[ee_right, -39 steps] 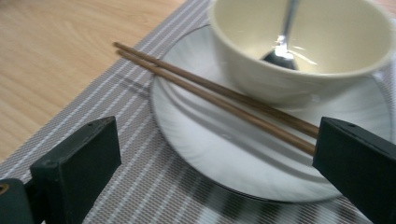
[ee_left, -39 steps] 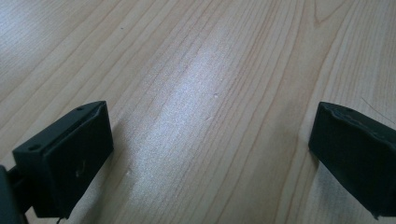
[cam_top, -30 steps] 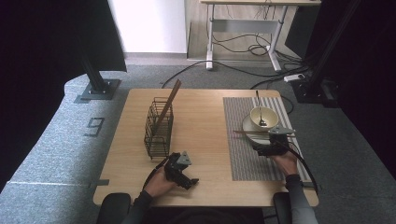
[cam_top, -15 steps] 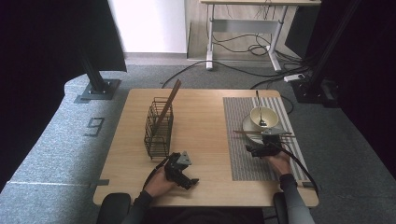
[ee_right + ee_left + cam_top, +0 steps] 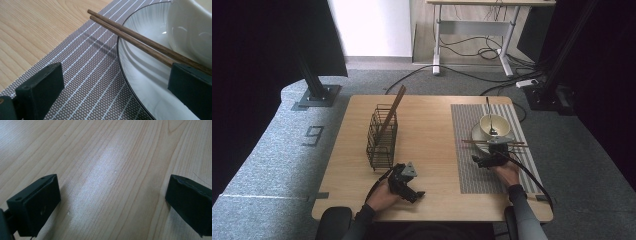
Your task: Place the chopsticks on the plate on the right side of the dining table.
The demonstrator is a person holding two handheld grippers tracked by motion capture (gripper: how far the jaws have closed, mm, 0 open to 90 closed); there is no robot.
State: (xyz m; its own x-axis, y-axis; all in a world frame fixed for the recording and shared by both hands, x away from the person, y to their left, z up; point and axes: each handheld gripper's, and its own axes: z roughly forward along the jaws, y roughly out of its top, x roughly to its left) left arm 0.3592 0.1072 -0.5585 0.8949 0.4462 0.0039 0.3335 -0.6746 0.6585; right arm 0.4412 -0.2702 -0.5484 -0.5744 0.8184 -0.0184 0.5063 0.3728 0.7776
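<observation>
A pair of brown chopsticks [image 5: 494,143] [image 5: 140,40] lies across the front rim of a white plate [image 5: 477,135] [image 5: 130,75]. On the plate stands a white bowl [image 5: 499,122] [image 5: 192,30] with a spoon [image 5: 488,112] in it. My right gripper [image 5: 482,160] [image 5: 115,92] is open, low over the striped placemat [image 5: 472,170] [image 5: 87,75] at the plate's front left edge. One of its jaws is over the plate just under the chopsticks, not touching them. My left gripper [image 5: 409,187] [image 5: 112,202] is open over bare wood near the table's front edge, holding nothing.
A black wire basket [image 5: 382,137] stands left of centre with a long wooden stick [image 5: 392,112] leaning out of it. The wooden table [image 5: 432,130] is bare between basket and placemat. Cables and a desk frame lie on the floor beyond.
My right gripper has slid left along the front of the plate, closer to the chopstick tips. The left gripper has stayed in place.
</observation>
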